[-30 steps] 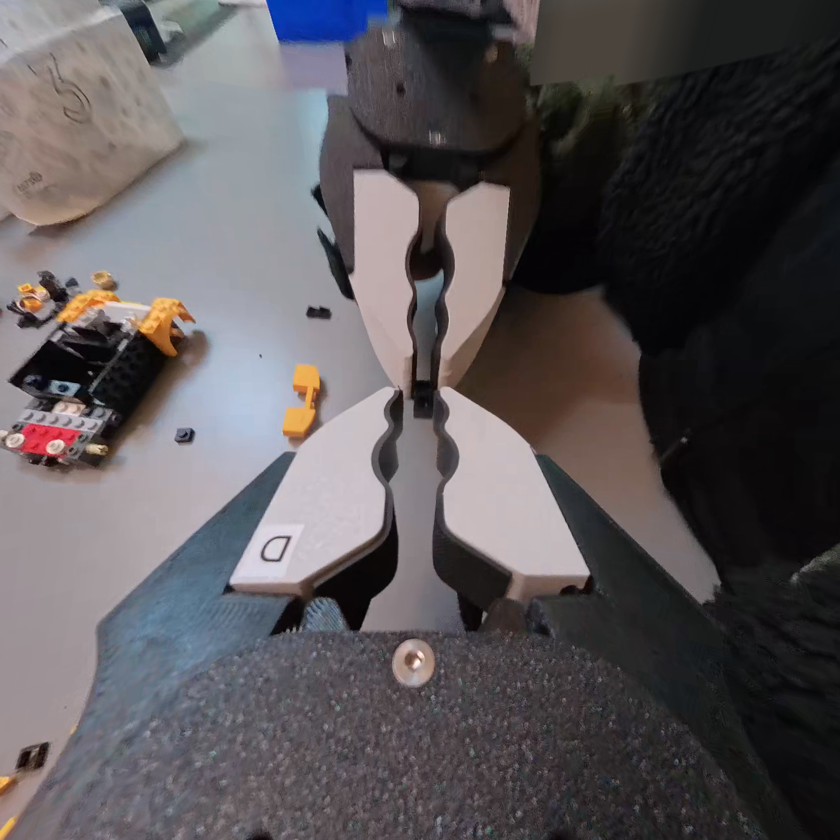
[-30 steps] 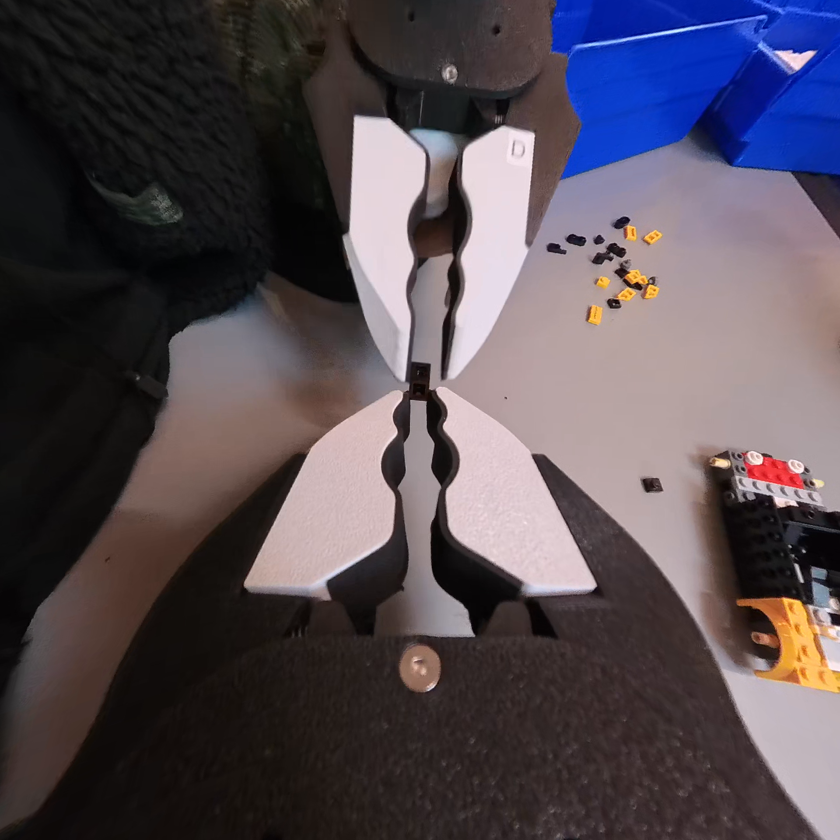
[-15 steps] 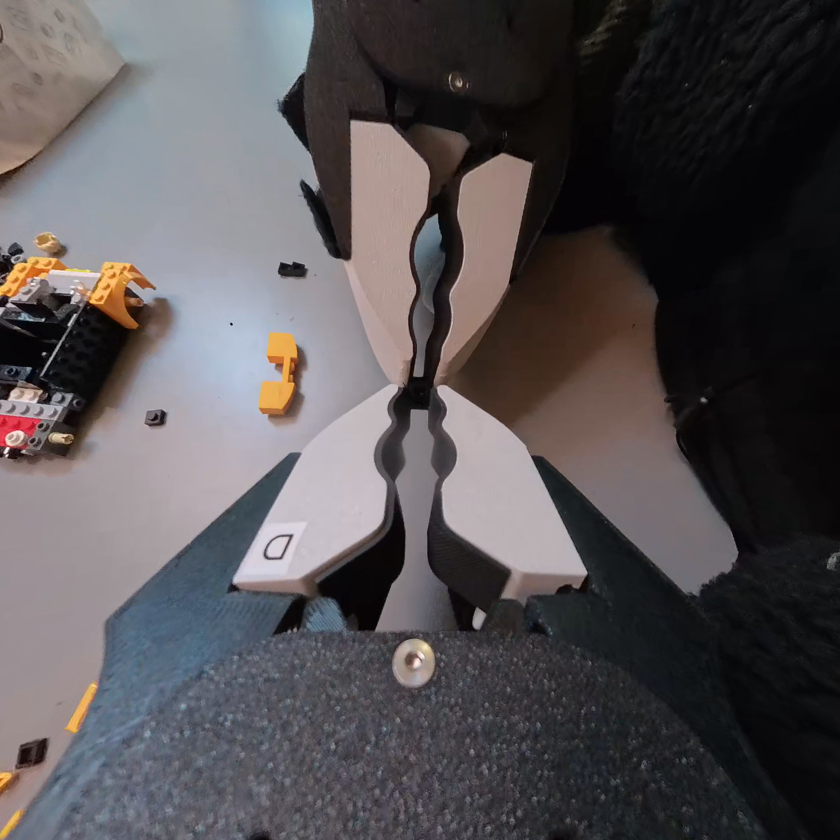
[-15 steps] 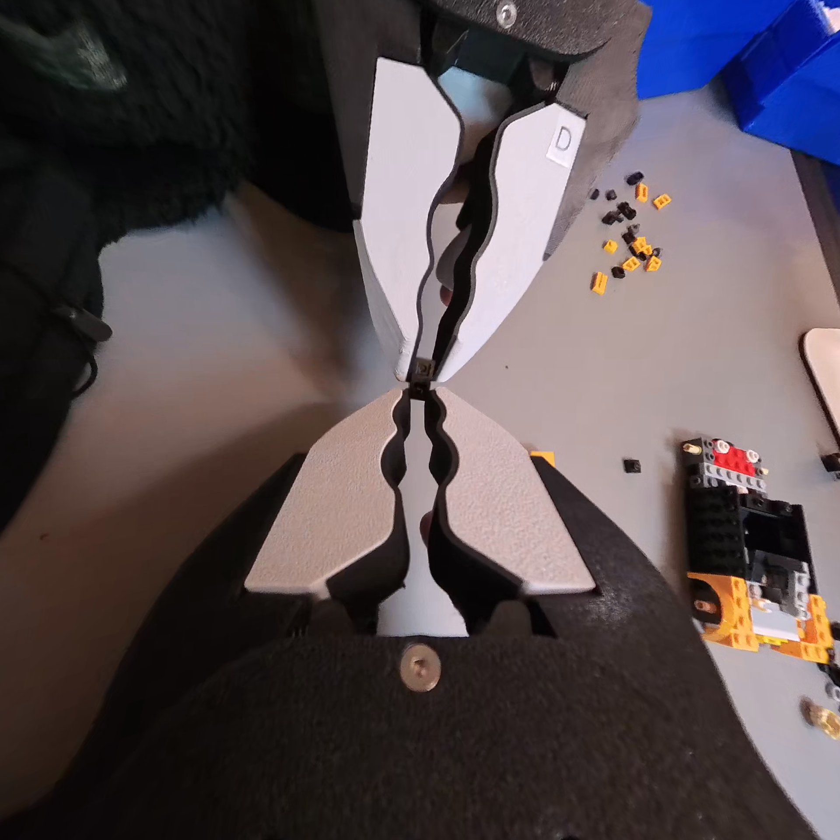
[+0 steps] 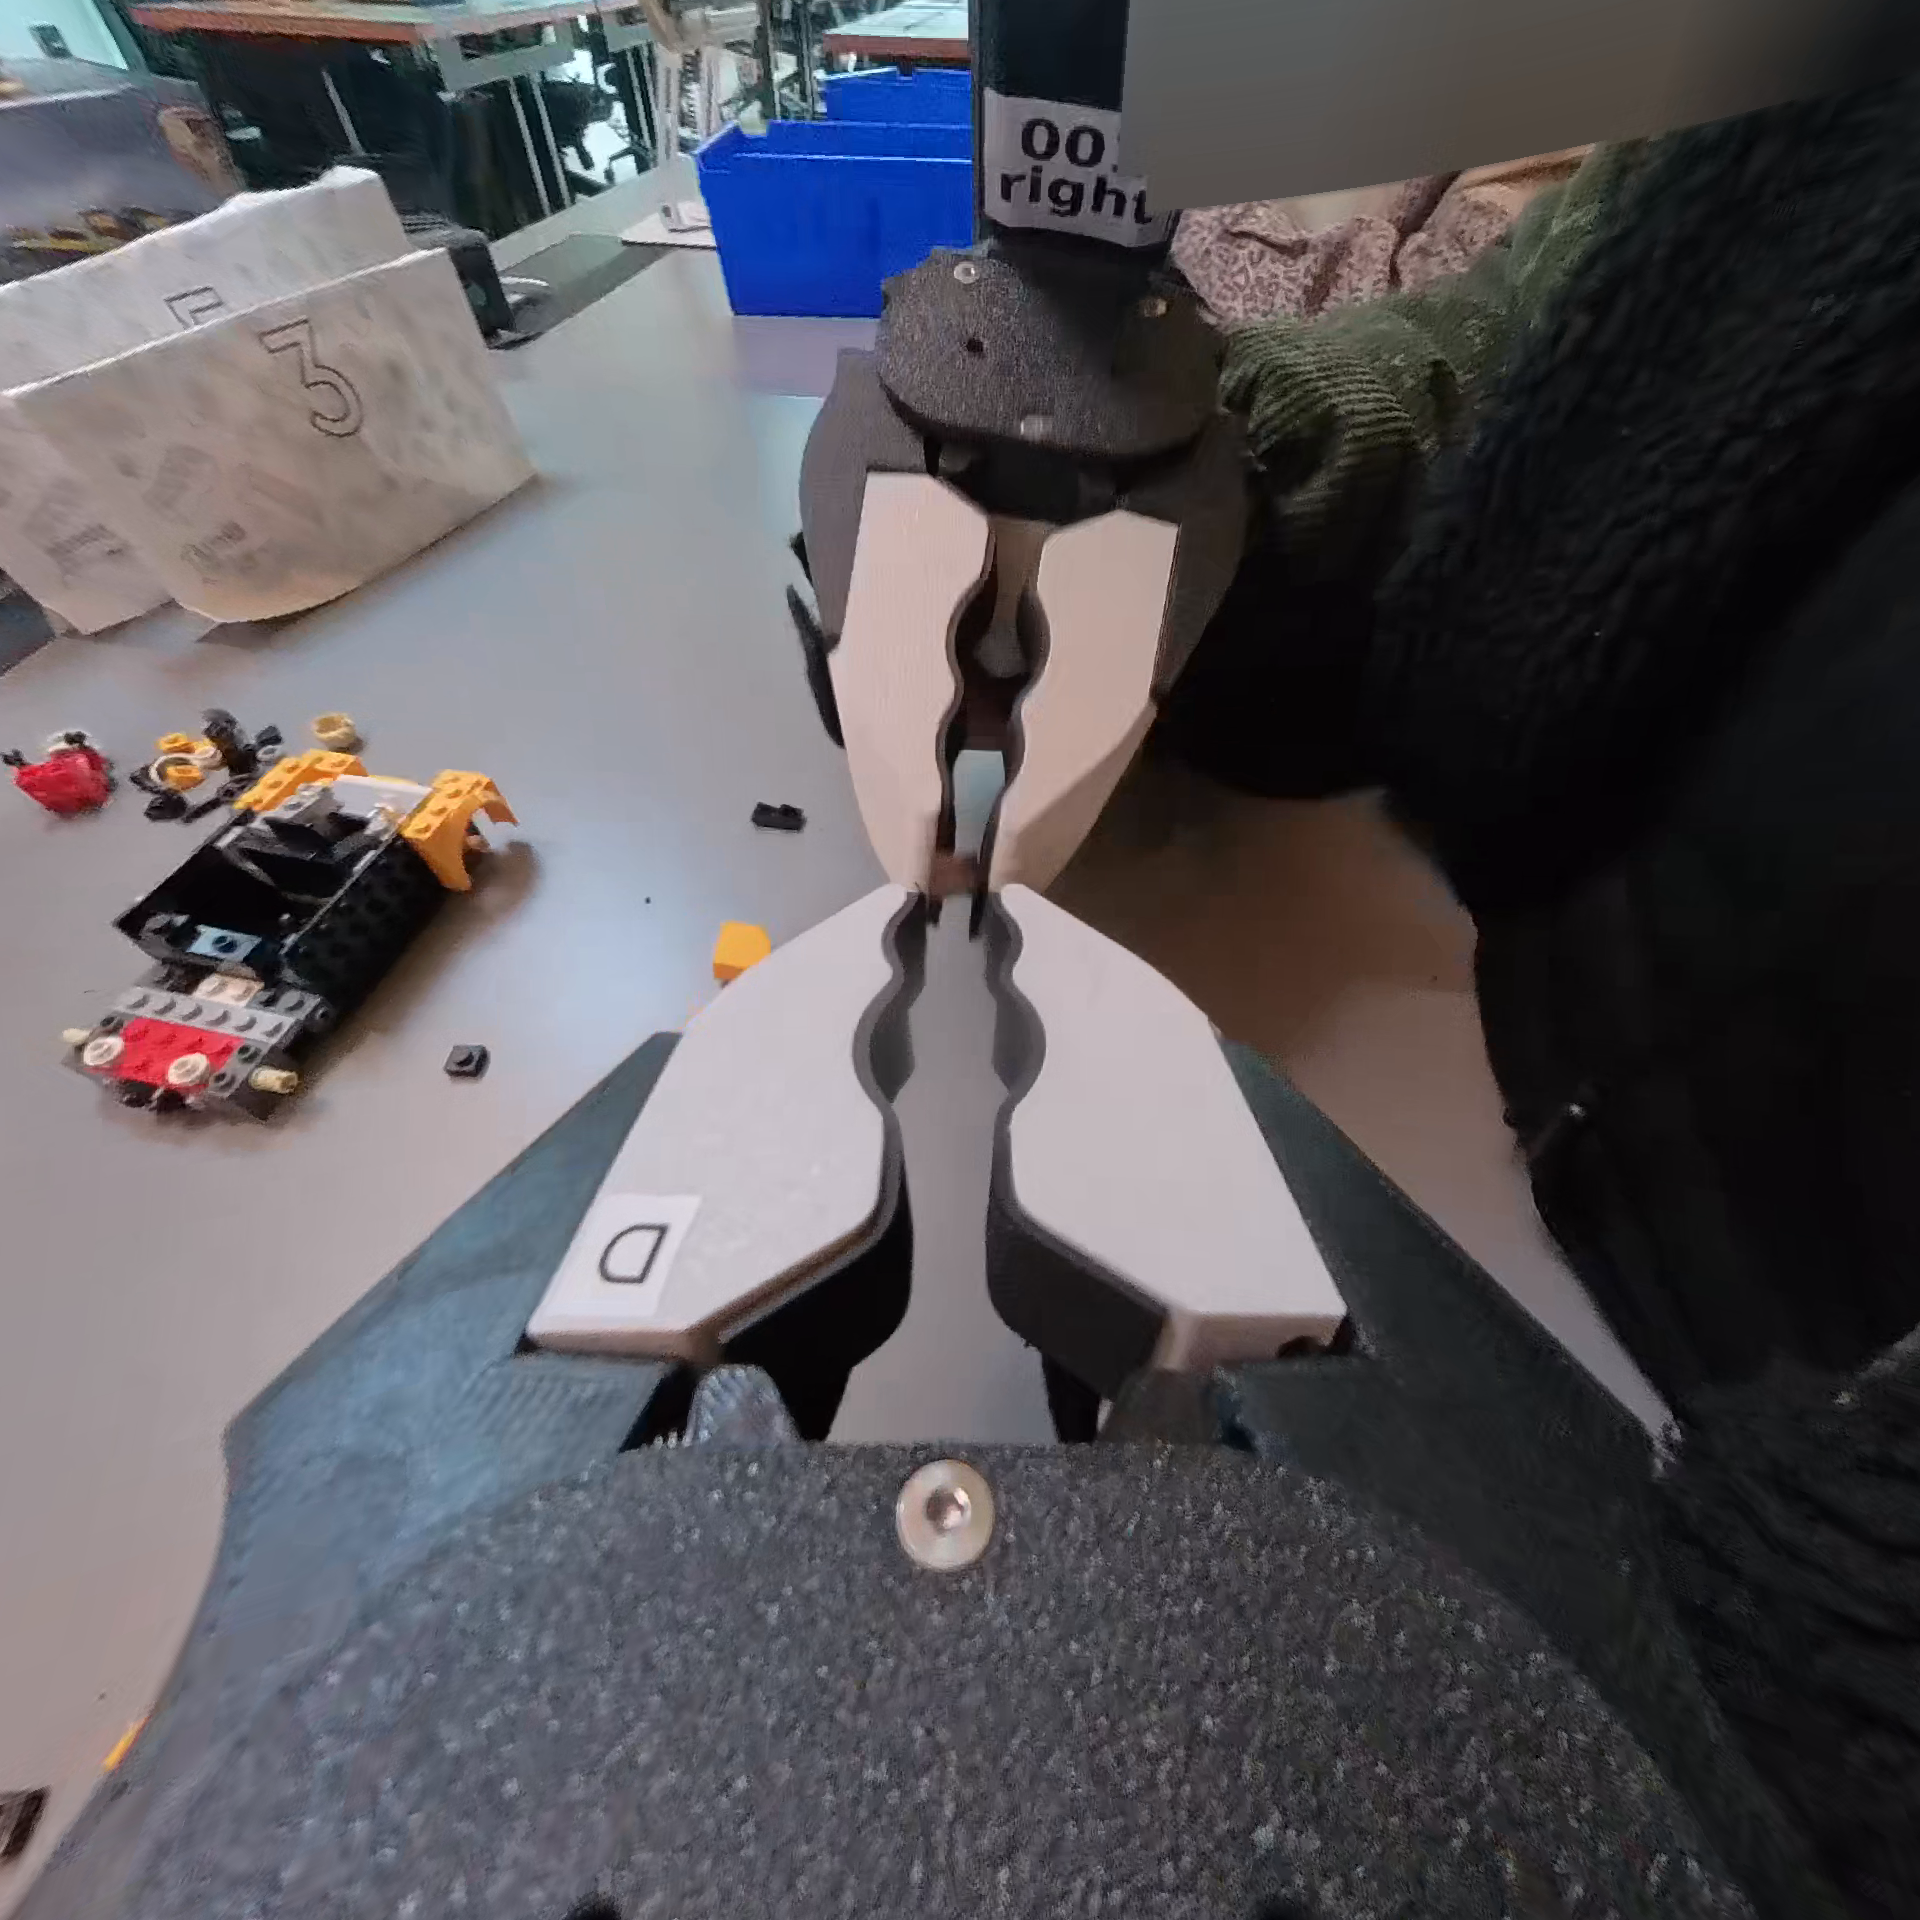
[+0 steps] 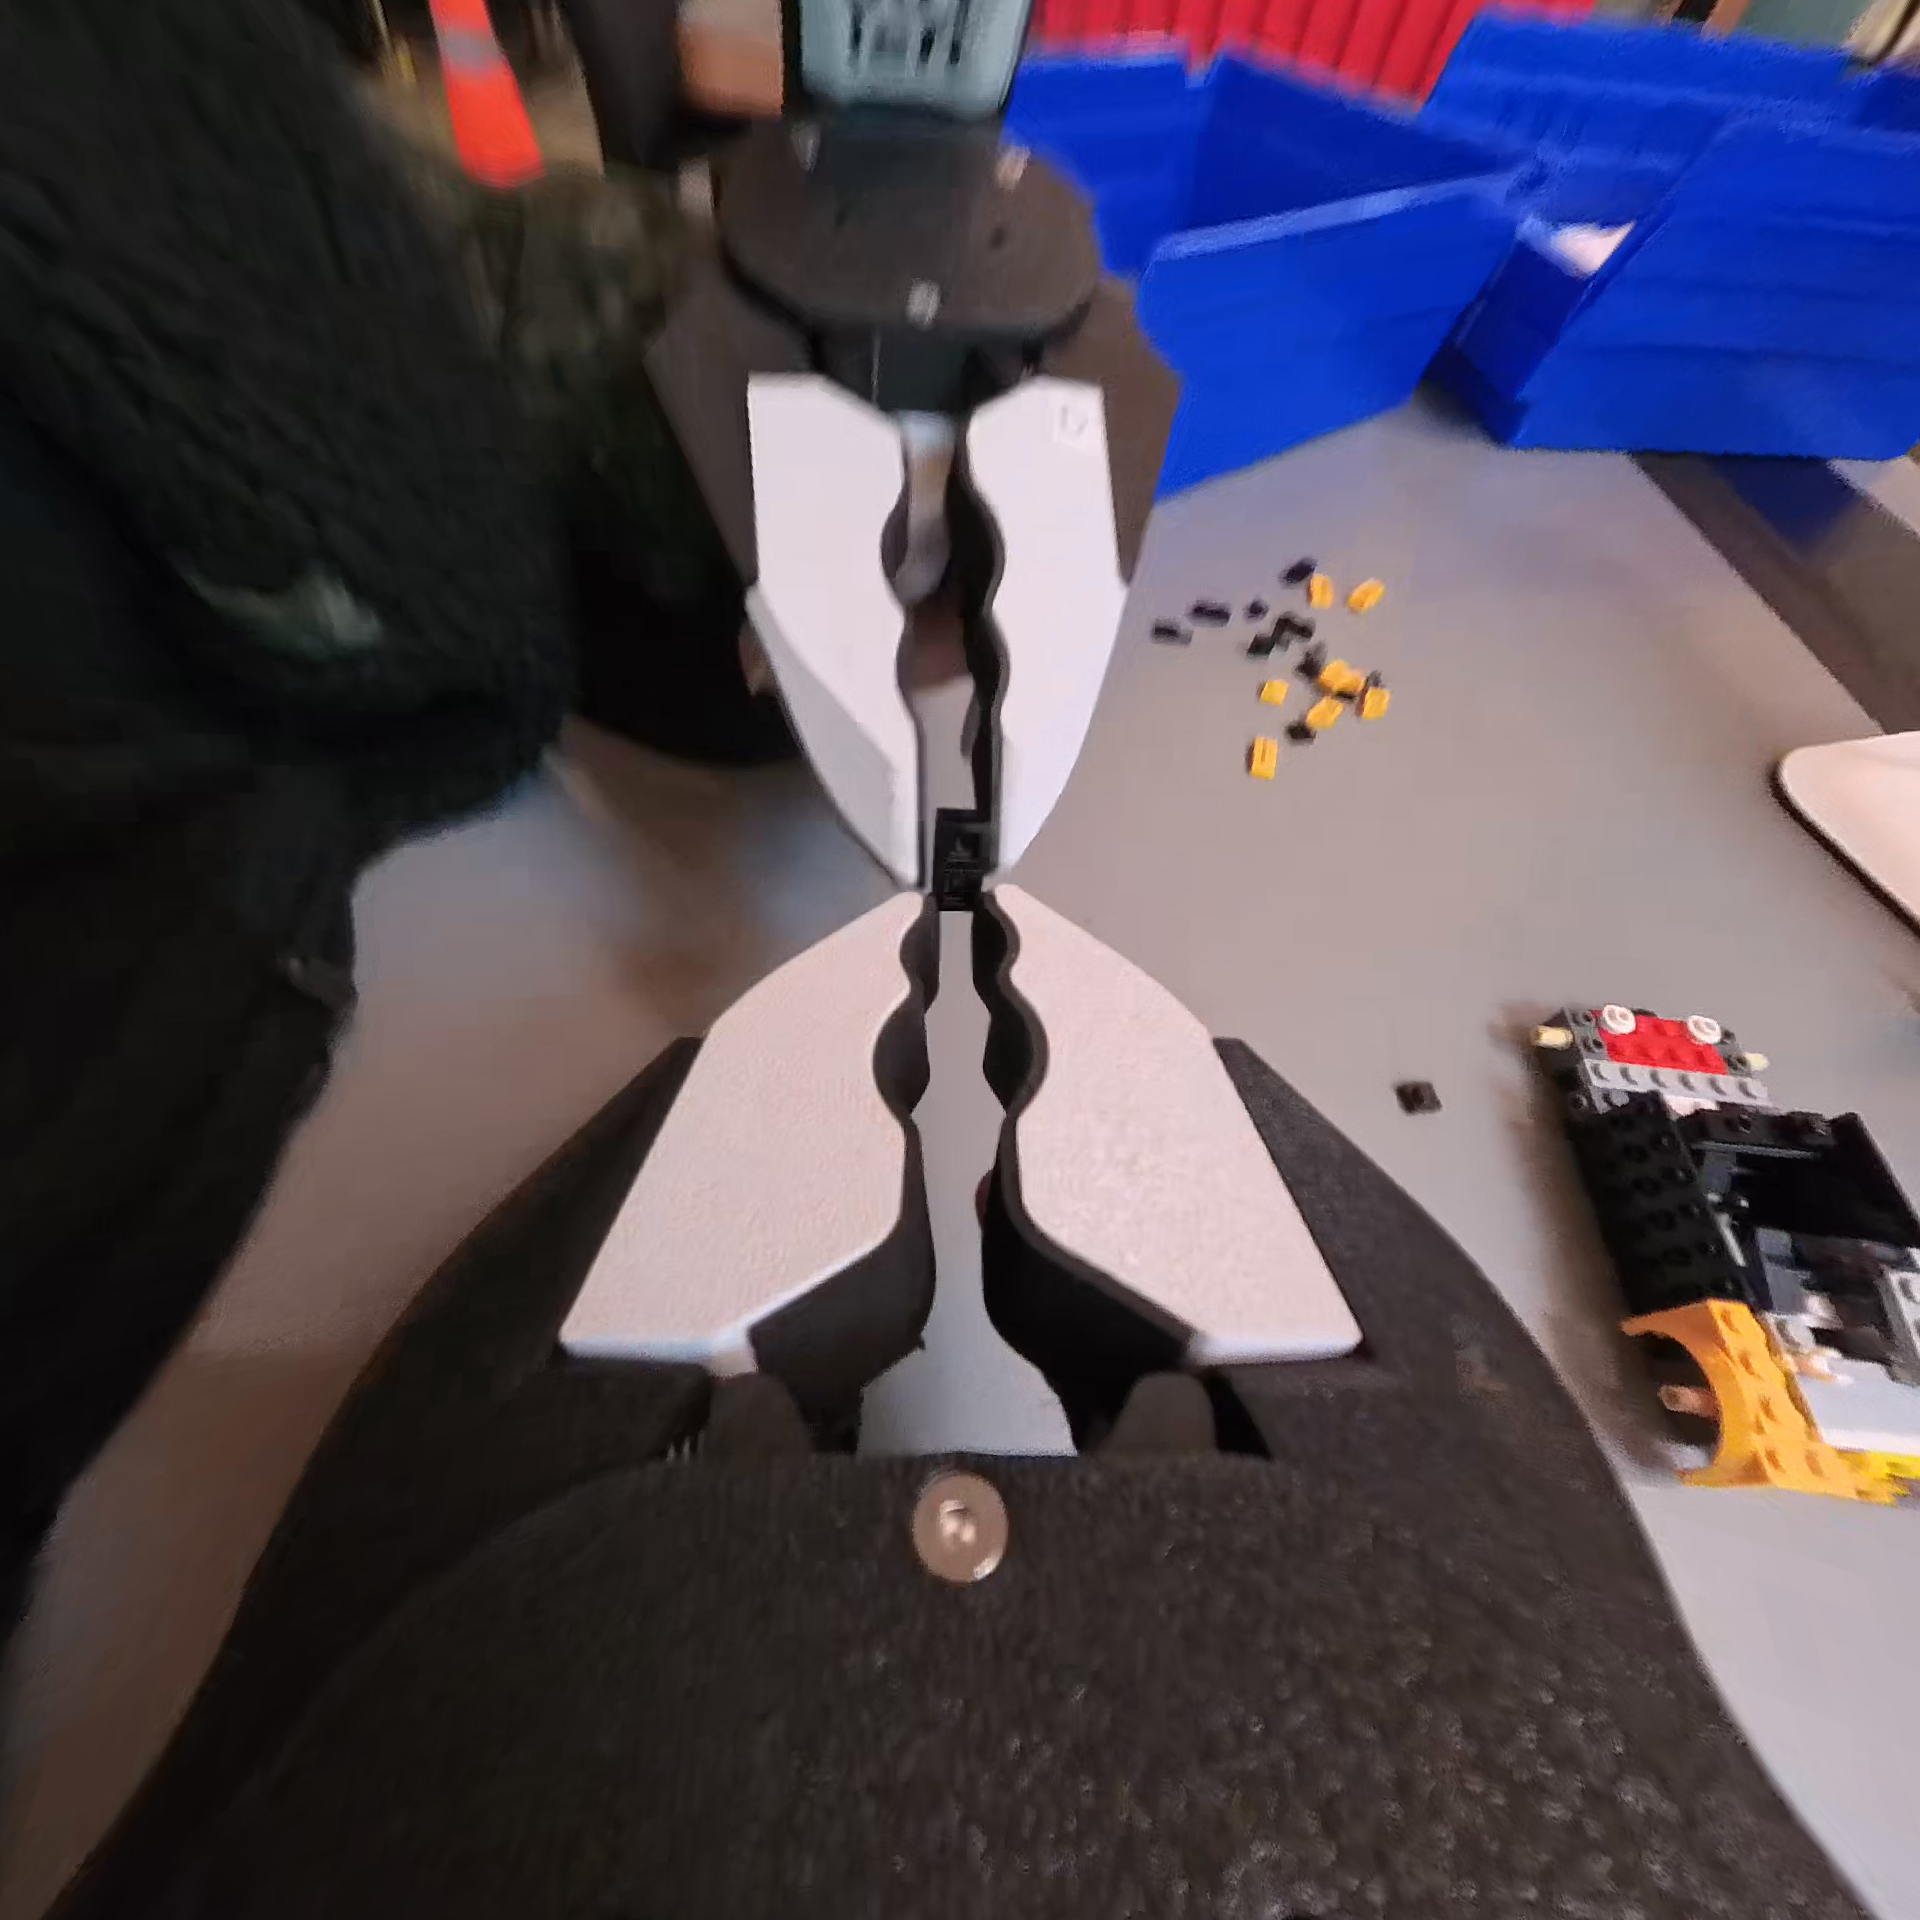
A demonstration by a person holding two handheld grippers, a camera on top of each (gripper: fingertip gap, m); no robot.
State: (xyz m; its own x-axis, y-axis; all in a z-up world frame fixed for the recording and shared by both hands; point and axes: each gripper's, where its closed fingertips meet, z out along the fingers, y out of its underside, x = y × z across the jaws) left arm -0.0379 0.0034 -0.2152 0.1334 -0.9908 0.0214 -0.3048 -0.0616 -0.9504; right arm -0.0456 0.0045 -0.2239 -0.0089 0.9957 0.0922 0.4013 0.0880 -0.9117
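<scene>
2 grippers meet tip to tip above the grey table point(image 5: 623, 436), and between them we see 1 small black brick piece point(image 6: 958, 862). In the right wrist view, the left gripper point(image 6: 956, 831) has that piece pinched between its fingertips, and the right gripper point(image 6: 956, 904) appears closed on the piece's near end too. The left wrist view is blurred at the tips, so we cannot confirm the contact there. Off to the side lies a half-built black, orange and red brick vehicle point(image 5: 281, 914), an orange brick point(image 5: 740, 948), 1 loose black stud piece point(image 5: 467, 1060), and a scatter of small orange and black pieces point(image 6: 1299, 665) (blue bins point(image 6: 1558, 281) stand behind). We judge the risk to be slippage: so tiny a piece, gripped at the very tips, could pop free and drop if either gripper twists or eases off.
</scene>
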